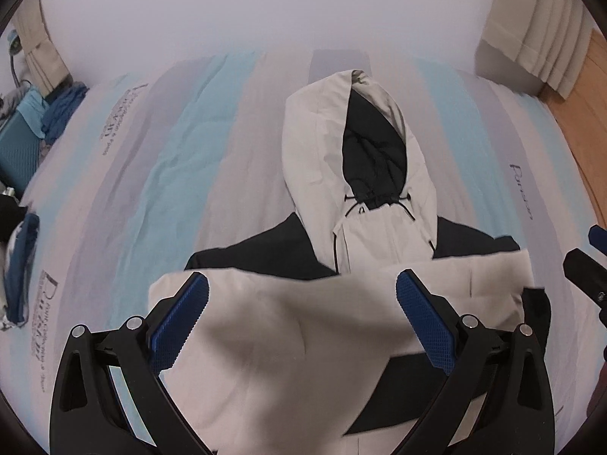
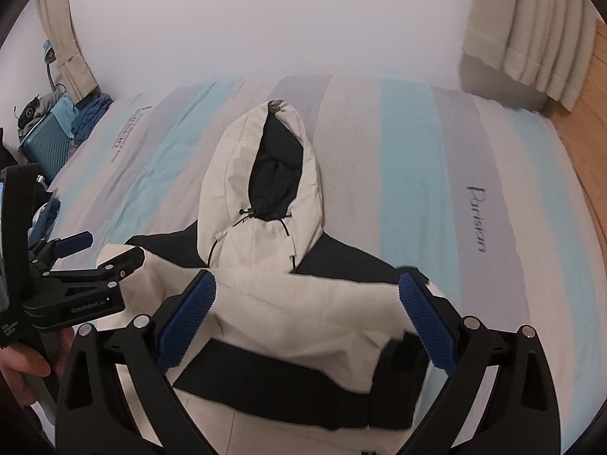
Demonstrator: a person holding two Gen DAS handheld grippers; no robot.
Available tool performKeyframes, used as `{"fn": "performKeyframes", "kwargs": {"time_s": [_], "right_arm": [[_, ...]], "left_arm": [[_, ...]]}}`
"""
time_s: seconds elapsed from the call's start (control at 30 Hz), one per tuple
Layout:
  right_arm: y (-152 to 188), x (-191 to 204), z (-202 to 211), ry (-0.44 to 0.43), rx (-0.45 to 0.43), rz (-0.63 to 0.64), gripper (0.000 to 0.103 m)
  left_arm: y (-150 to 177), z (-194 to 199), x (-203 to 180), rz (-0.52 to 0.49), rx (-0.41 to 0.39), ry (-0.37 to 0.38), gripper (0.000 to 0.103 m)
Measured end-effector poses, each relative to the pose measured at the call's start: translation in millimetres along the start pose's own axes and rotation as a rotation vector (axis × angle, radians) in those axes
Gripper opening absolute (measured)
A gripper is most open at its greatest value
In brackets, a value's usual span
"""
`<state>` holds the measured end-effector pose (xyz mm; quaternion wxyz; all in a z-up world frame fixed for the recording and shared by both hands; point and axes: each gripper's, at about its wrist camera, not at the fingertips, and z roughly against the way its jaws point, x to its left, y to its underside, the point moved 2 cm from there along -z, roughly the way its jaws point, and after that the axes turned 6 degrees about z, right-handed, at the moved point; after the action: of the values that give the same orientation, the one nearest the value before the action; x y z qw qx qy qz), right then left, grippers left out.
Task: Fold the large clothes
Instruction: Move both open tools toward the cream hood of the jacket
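The cream-and-black hooded jacket (image 1: 356, 174) lies across the middle of the striped bed (image 1: 159, 174), hood toward the far edge and sleeves already folded over its body near the front edge. It looks soft, bulky and rather slick, likely to slump, so the folded side edges seem the best holds. The left gripper (image 1: 301, 305) and right gripper (image 2: 307, 303) both hover over it spread wide, holding nothing.

Striped bedsheet (image 2: 409, 144), teal suitcase (image 2: 45, 144), beige curtains (image 2: 531, 38), wooden floor (image 2: 584, 121).
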<state>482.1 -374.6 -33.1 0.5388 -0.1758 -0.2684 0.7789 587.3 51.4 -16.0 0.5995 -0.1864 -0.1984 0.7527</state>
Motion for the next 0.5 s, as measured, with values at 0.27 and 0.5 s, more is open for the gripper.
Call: {"fn": "performKeyframes", "kwargs": {"time_s": [0.27, 0.5], "right_arm": [[-24.3, -6.0, -65.0, -0.015, 0.017, 0.020, 0.093], [-41.5, -12.3, -114.9, -0.028, 0.008, 0.014, 0.093]], "left_arm": [[-32.0, -54.6, -6.3, -0.009, 0.023, 0.021, 0.097], [-54.2, -105.2, -5.2, -0.017, 0.065, 0.043, 0.097]]}}
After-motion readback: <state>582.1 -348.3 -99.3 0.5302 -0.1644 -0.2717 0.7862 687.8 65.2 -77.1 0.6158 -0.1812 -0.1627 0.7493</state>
